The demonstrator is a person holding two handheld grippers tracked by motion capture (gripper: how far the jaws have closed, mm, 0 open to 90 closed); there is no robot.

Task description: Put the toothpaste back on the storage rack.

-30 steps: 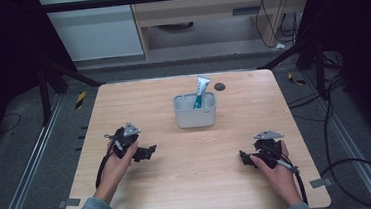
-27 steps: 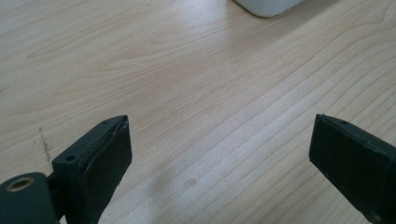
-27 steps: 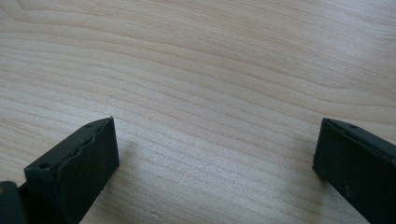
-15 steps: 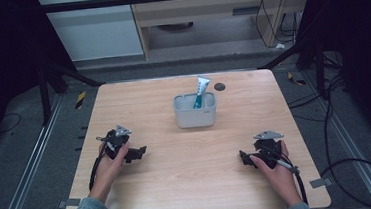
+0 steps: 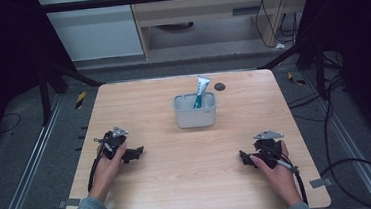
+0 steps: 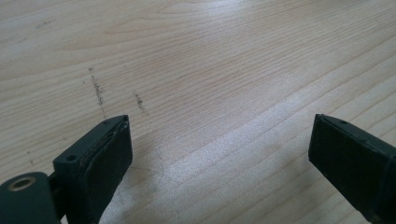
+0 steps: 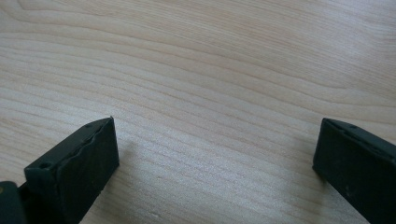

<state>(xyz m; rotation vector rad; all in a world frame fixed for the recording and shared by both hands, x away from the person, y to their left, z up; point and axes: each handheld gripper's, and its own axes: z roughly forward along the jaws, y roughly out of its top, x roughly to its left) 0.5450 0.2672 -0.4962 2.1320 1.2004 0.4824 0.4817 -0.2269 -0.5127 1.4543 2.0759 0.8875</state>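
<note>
A white-grey tub stands at the table's middle back, with a white and teal tube leaning upright inside it. My left gripper rests low on the wooden table at the left, held by a hand, jaws pointing right. In the left gripper view my left gripper is open over bare wood. My right gripper sits at the right front, jaws pointing left. The right gripper view has my right gripper open too, nothing between its jaws.
A small dark round mark lies behind the tub near the table's back edge. Metal rails and cables run along the floor on both sides. A pale cabinet stands beyond the table.
My left gripper has drawn back toward the front left and come down onto the table. The right gripper has stayed put.
</note>
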